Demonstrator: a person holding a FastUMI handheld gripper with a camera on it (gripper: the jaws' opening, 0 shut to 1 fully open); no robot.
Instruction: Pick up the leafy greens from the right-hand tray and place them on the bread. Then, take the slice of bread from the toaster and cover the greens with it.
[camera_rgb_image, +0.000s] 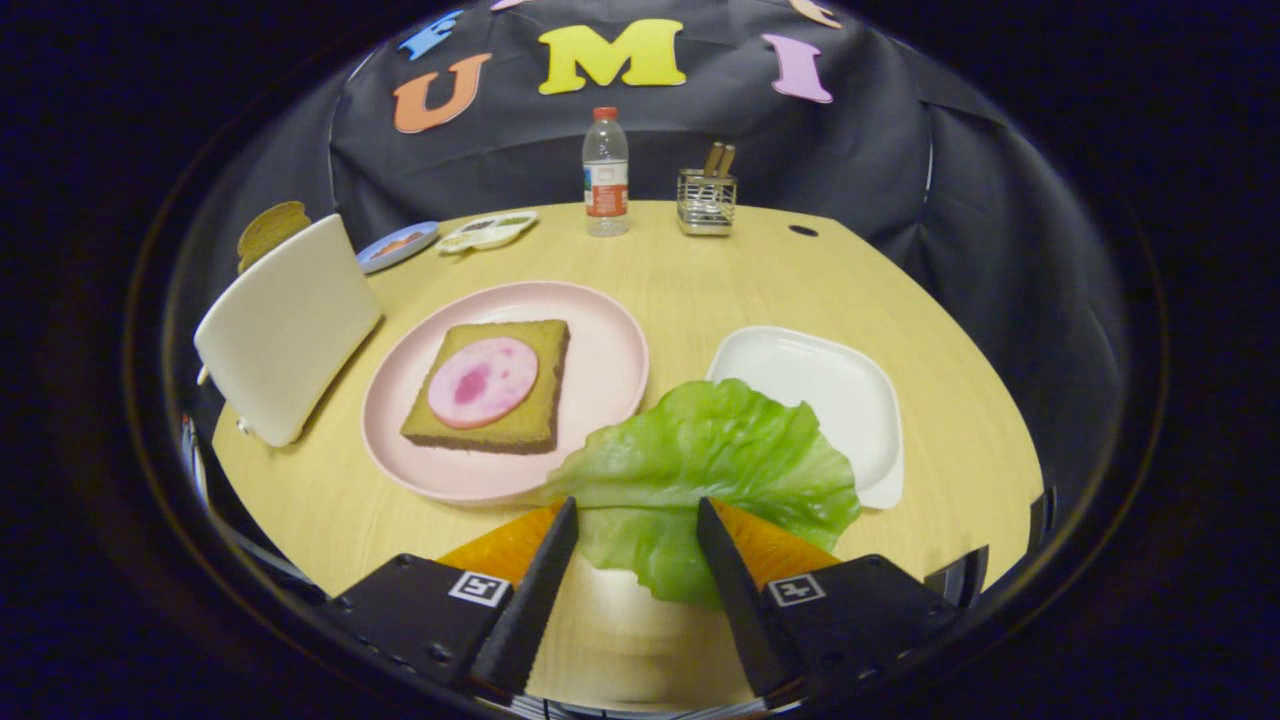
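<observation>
Your wooden table (700, 270) sits in a booth walled with black cloth. Take the pink plate (600, 400) as your landmark. Left of it stands the white toaster (285, 325), with a slice of bread (270, 228) poking out of its top. Beyond the plate's left side, toward the wall, lie a small blue dish (397, 245) and a pale compartment tray (487, 231). On the plate itself rests the bread (500, 395), topped with a round pink slice of meat (483, 381). Behind the plate stands a clear bottle (606, 172) with a red cap; its label is too small to read. Just right of that bottle is a wire holder (706, 200) with wooden handles in it. Right of the plate lies the white tray (840, 390). The leafy greens (700, 470) overlap the plate's near right rim and the tray's near corner, and your gripper (637, 512) has its fingers apart, the leaf's near edge hanging between them; whether they press on it you cannot tell.
</observation>
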